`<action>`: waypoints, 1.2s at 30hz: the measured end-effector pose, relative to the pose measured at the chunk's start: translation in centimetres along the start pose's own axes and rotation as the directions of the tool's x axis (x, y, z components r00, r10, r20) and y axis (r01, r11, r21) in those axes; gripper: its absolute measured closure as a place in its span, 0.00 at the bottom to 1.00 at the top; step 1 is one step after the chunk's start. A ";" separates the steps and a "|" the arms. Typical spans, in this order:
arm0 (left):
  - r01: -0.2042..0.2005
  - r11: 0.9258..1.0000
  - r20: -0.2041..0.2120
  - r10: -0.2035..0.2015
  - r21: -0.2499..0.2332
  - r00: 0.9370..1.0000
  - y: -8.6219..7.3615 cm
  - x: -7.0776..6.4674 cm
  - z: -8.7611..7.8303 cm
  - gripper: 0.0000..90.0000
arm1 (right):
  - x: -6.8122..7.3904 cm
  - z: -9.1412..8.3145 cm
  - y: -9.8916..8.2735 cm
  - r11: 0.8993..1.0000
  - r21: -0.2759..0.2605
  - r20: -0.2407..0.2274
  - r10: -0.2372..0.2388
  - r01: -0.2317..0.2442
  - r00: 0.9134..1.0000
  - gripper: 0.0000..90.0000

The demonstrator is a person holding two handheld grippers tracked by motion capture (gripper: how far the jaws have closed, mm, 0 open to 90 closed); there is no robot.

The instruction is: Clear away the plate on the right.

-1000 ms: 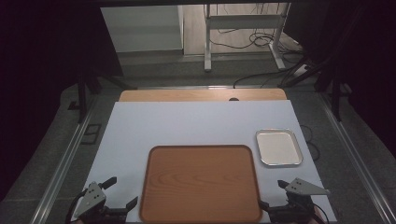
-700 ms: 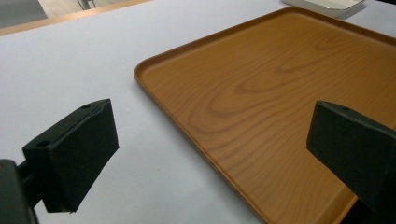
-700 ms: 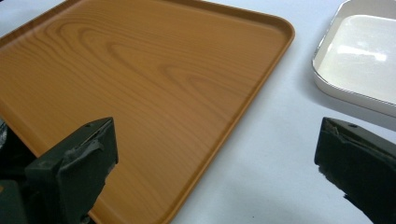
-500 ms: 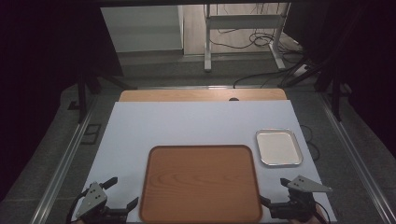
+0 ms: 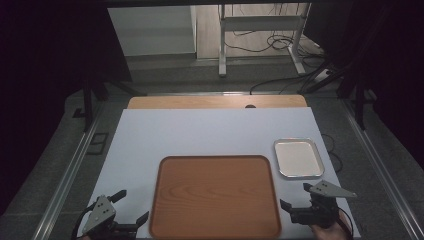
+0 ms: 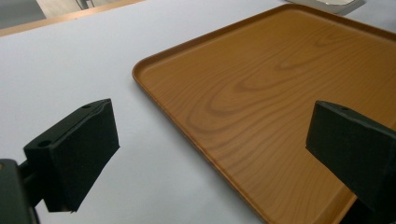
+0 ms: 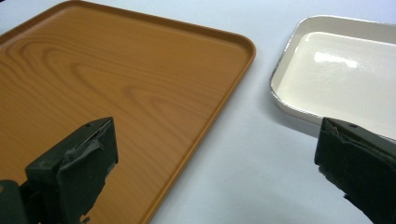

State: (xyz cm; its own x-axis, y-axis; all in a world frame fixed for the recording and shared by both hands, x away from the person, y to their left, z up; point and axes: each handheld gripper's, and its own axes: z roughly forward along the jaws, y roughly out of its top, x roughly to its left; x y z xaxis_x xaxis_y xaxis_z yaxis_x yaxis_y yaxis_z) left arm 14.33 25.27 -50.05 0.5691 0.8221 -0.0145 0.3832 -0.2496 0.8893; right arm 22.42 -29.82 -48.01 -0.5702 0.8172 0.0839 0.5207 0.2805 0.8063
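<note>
A brown wooden tray (image 5: 215, 195) lies empty on the white table top near the front edge. My left gripper (image 5: 132, 206) hovers open at the tray's left front corner, nothing between its jaws. In the left gripper view the left gripper (image 6: 212, 121) straddles the tray's (image 6: 280, 79) left rim. My right gripper (image 5: 294, 195) stands open at the tray's right front corner, below a small white metal-rimmed tray (image 5: 298, 157). In the right gripper view the right gripper (image 7: 217, 130) spans the gap between the wooden tray (image 7: 116, 70) and the small white tray (image 7: 345, 70).
The white table top (image 5: 210, 132) stretches bare behind the trays to a wooden strip (image 5: 215, 102) at the far edge. Metal rails (image 5: 75, 165) run along both sides of the table. Cables and a stand's legs (image 5: 260, 40) lie on the floor beyond.
The right gripper has crept slightly forward, away from the near edge. The left gripper has barely moved. Both stay open.
</note>
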 end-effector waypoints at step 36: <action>-0.011 1.000 -0.003 0.011 0.010 1.000 0.0 -0.1 0.1 0.02 | -5.6 2.9 1.5 0.995 0.049 0.134 0.082 -0.089 0.988 0.00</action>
State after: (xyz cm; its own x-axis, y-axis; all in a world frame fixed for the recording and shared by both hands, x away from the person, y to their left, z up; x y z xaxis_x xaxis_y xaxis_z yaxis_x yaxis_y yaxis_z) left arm 14.32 25.10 -50.06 0.5714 0.8207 -0.0036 0.3846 -0.2638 0.8846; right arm 28.23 -32.52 -48.93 -0.4352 0.8976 0.0705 0.6002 0.2309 0.7658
